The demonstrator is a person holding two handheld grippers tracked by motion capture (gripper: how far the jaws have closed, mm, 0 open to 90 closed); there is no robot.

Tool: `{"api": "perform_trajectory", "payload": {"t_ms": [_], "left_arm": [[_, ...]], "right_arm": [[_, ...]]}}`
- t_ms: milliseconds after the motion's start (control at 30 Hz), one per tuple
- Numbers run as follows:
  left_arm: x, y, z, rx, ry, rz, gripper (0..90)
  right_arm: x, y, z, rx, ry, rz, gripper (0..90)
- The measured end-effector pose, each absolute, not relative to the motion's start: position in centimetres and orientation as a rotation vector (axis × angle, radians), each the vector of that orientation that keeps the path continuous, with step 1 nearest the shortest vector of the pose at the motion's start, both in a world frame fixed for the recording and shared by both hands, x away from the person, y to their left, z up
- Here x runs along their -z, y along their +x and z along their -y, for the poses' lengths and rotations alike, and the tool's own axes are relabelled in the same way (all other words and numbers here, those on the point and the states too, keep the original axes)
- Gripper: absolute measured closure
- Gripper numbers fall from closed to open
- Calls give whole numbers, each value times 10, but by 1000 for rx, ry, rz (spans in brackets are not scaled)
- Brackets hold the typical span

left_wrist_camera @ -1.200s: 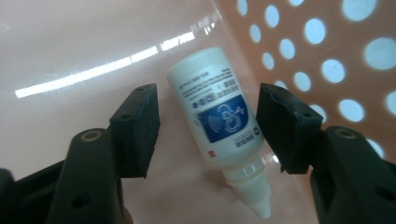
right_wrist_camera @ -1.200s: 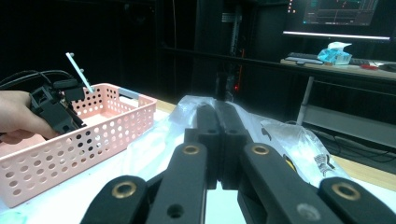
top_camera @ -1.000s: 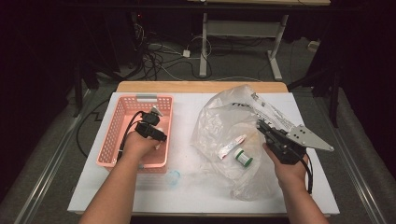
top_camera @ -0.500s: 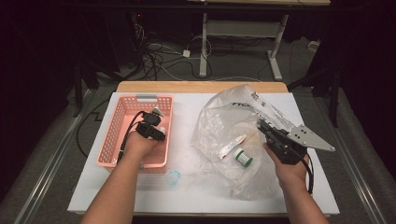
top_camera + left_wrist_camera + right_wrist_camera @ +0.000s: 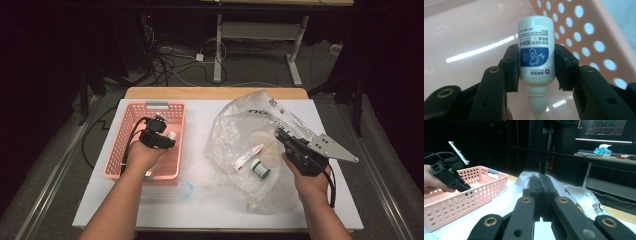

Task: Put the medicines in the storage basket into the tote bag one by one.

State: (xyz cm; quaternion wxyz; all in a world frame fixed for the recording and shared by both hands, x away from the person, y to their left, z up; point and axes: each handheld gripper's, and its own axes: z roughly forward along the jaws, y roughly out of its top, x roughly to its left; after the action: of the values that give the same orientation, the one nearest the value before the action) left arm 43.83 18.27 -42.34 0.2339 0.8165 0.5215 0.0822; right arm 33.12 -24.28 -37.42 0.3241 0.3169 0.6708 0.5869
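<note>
Jaws of the left gripper (image 5: 536, 72) have just closed on a small white bottle (image 5: 535, 50), clamped over the pink basket (image 5: 131, 131), near its right wall. Beside the basket lies a clear cap (image 5: 185, 190). Further right, a crumpled bag (image 5: 240, 127) holds a tube (image 5: 248, 156) and jar (image 5: 260, 168). Right gripper (image 5: 541, 185) sits shut at the bag's edge.
</note>
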Motion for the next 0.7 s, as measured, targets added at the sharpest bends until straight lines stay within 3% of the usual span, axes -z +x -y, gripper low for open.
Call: {"api": "perform_trajectory", "payload": {"t_ms": [700], "left_arm": [[402, 390, -193, -375, 2094, -1288, 578]], "right_arm": [[376, 332, 242, -1541, 844, -1768, 900]]}}
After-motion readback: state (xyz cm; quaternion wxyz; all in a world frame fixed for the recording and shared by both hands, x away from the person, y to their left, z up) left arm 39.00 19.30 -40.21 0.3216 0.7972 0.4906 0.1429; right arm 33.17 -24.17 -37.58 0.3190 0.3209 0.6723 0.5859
